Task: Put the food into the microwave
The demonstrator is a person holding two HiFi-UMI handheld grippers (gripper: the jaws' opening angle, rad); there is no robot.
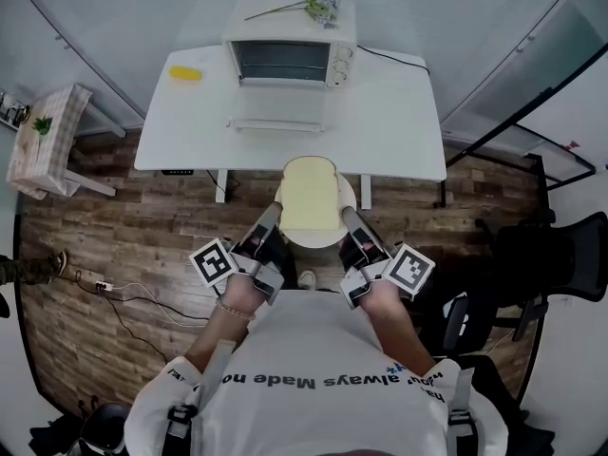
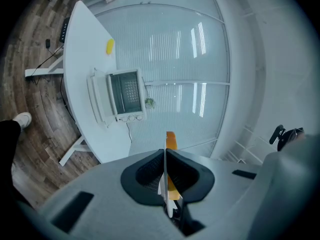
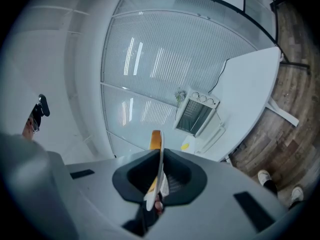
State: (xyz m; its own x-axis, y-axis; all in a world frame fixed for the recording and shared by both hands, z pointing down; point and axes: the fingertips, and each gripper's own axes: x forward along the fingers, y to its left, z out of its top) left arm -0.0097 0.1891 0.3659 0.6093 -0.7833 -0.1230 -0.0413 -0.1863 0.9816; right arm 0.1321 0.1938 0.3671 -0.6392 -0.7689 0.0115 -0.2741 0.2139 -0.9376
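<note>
left gripper (image 1: 269, 218): jaws clamped on plate (image 1: 313, 239) rim | right gripper (image 1: 350, 221): clamped on opposite rim | bread slice (image 1: 310, 196) on plate, near table (image 1: 399, 122) edge | microwave (image 1: 290, 57) door open | shirt (image 1: 323, 380) print: "always made"

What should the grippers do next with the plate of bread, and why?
Probably carry it forward, kept level, toward the microwave. The left gripper and right gripper are both shut on the rim of the plate, the bread lies flat on it, and the door is open.
</note>
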